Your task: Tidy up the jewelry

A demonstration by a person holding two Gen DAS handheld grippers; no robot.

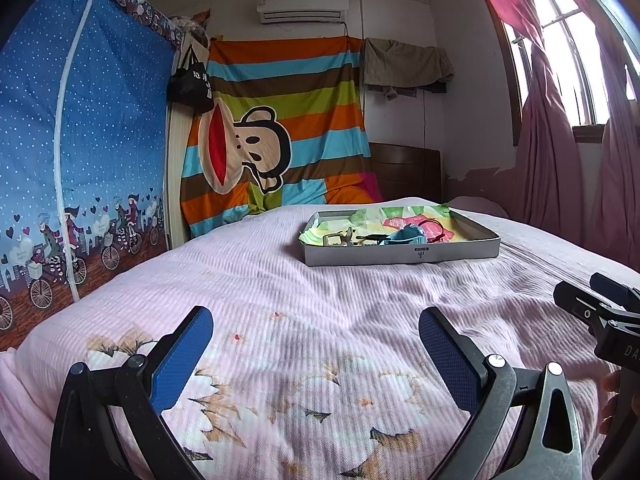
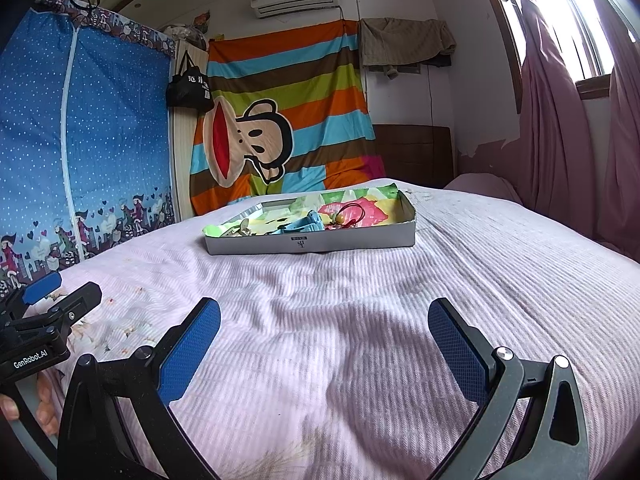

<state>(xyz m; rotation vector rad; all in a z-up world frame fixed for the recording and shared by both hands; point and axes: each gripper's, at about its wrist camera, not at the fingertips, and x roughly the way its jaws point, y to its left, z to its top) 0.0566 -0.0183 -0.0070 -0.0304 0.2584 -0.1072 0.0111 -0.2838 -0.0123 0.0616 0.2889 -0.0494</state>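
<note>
Now, over on the left, the blue dotted wardrobe cover (image 1: 80, 128) fills the wall, with a black bag (image 1: 191, 84) hanging beside it and the striped monkey sheet (image 1: 276, 132) next along. Low in front, the left tool (image 1: 316, 354) hovers over the pink bedspread (image 1: 280, 288), its blue pads spread wide apart and nothing between them. Further up the bed sits the shallow grey tray (image 1: 400, 254), lined with bright crumpled paper, and the jewelry lies inside it: a metal clasp piece (image 1: 338, 238) toward the left end, a light blue piece (image 1: 408, 236) in the middle, a red cord loop (image 1: 434, 226) just right of that. From the right wrist view, the right tool (image 2: 324, 354) is likewise wide open and empty, well short of the tray (image 2: 312, 244). Far right, pink curtains (image 1: 548, 152) hang by the window (image 1: 560, 40).
</note>
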